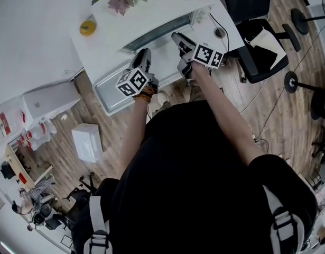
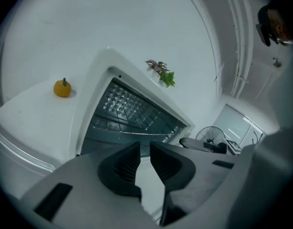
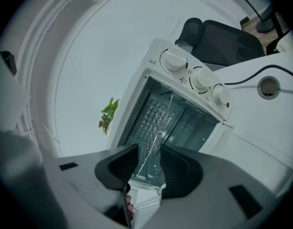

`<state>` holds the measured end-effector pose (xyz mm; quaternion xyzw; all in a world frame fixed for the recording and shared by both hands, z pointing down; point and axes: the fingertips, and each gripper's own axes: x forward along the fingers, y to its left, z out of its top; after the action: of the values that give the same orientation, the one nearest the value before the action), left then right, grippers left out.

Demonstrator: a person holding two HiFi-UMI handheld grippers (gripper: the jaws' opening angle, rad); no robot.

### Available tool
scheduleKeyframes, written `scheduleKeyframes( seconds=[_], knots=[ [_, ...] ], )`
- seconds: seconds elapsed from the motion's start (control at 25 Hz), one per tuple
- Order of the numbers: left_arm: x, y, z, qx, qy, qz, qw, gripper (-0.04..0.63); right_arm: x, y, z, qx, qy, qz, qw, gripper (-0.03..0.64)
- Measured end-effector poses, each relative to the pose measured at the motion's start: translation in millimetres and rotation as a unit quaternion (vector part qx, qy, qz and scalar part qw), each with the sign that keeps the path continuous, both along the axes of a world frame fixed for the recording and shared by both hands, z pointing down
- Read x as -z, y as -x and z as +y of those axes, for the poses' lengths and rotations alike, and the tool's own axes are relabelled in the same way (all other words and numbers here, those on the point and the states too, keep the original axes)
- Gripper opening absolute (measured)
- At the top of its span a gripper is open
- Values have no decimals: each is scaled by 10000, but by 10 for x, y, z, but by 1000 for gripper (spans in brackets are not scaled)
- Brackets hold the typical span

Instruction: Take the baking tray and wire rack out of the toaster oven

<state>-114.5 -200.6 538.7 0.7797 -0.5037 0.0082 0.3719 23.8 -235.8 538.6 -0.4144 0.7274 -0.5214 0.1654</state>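
Right gripper view: one toaster oven (image 3: 132,104), three knobs (image 3: 202,79); left tongs (image 2: 145,151) closed, empty; right tongs (image 3: 148,152) parted, gripping nothing.

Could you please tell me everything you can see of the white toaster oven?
The white boxy metal-looking toaster oven sits upright on the white table. Its front stands open onto a dark, shiny cavity, where a metal wire rack shows. Three round white knobs line one side of the front, with a small red light past the last.
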Motion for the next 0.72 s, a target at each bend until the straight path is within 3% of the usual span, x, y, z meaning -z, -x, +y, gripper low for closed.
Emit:
scheduleKeyframes(
  seconds=[0.16,0.36,0.6,0.72],
  knots=[
    [-147,4,-198,559,253,517,9968,55,-68,-21,-159,170,101,46,9998,146],
    [-264,-117,-403,1070,424,1124,9870,103,-171,-121,-372,235,348,27,9991,156],
    [-324,-80,-612,1871,475,1976,9611,118,-258,-148,-615,413,406,-77,9983,158],
    [-305,-82,-669,2030,378,2076,9562,118,-253,-112,-706,556,345,-5,9979,160]
  ],
)
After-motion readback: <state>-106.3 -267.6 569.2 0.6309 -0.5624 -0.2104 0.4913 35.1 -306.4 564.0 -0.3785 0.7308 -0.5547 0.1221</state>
